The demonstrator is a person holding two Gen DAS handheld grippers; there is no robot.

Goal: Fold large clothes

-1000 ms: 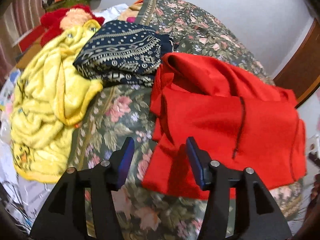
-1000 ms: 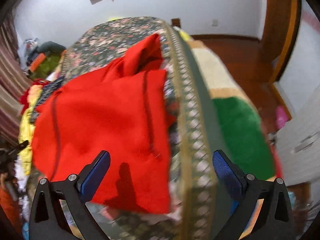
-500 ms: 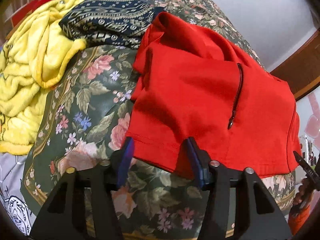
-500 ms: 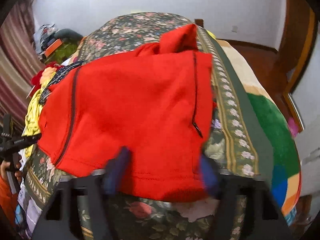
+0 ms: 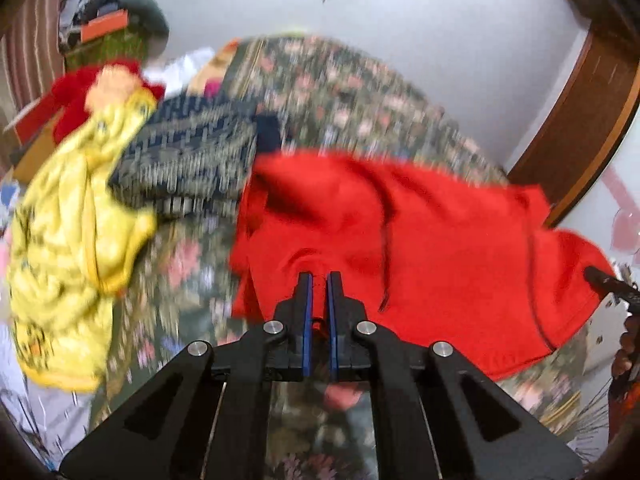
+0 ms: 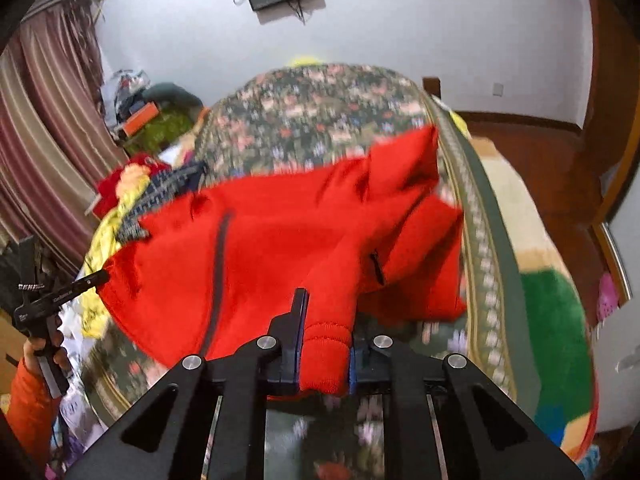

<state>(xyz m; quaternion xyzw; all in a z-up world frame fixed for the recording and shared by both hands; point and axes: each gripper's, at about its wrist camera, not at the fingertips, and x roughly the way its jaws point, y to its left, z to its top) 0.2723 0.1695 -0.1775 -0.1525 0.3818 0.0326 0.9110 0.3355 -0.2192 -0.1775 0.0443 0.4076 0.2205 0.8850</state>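
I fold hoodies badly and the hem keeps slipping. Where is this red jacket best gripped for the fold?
Grip the near hem of the red jacket at both corners, coming from the bed's near edge. The ribbed band there bunches thick, as in the right gripper; the left gripper pinches the other corner.

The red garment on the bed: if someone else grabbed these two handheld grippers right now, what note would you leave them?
Left gripper: shut on the near hem of the red garment.
Right gripper: shut on the garment's ribbed edge, which is bunched thick between its fingers.
The garment lies on the floral bedspread, with its near edge lifted. A yellow blanket and a navy patterned cloth lie beside it.
Done: both near corners gripped.
Left: probably carry the edge over to make the fold, flatten it, then let go.
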